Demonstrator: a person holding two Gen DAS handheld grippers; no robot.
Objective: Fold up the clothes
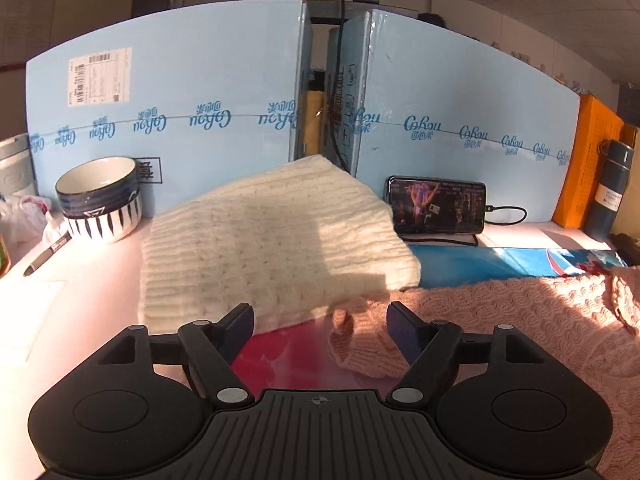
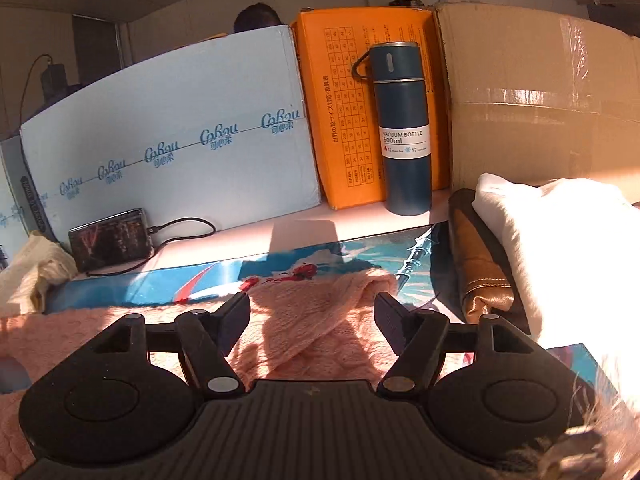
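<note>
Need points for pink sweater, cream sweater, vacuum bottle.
pink sweater [image 2: 320,320], right wrist view, on the folded knit ahead of the claw.
cream sweater [image 1: 272,240], left wrist view, middle of its folded top.
vacuum bottle [image 2: 404,176], right wrist view, body below the label.

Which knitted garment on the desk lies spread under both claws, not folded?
The pink sweater: it lies loose beneath both open claws, while the cream sweater sits folded behind.

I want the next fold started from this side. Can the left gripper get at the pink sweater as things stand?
Probably yes. The left gripper is open, with nothing between its fingers, and an edge of the pink sweater lies just ahead of it. The folded white sweater lies further back, out of the way.
</note>
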